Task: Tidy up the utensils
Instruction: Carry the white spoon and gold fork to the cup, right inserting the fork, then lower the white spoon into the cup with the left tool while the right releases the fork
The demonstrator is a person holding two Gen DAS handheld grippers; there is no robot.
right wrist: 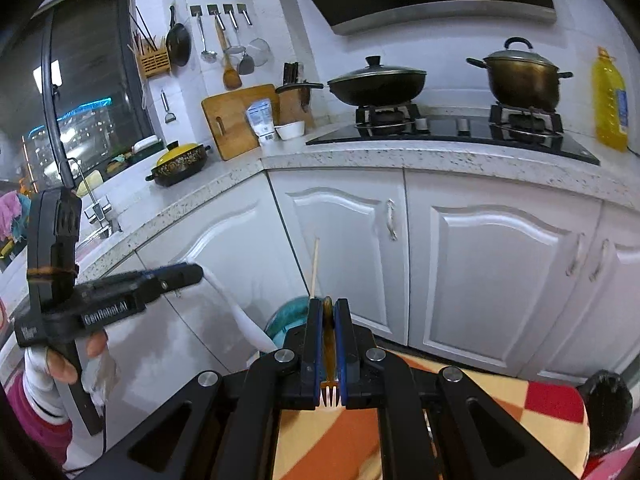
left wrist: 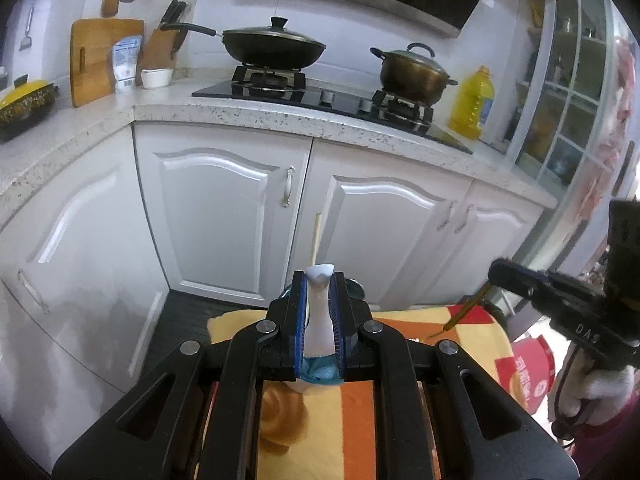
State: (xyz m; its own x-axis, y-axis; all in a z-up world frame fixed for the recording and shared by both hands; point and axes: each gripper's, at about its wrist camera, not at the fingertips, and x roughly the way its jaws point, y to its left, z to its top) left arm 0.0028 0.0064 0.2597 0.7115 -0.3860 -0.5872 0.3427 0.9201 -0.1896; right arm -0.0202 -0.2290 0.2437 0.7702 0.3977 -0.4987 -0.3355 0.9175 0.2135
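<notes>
A white spoon (left wrist: 319, 312) is pinched in the left gripper (left wrist: 319, 280); an amber fork (right wrist: 329, 344) is clamped in the right gripper (right wrist: 329, 308), above the cloth (left wrist: 404, 320); slippage is judged possible, both grips being narrow.

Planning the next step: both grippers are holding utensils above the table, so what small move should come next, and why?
Probably carry both toward the teal holder and lower them in: the left gripper clamps a white spoon, the right gripper an amber fork, and a chopstick already stands there.
</notes>
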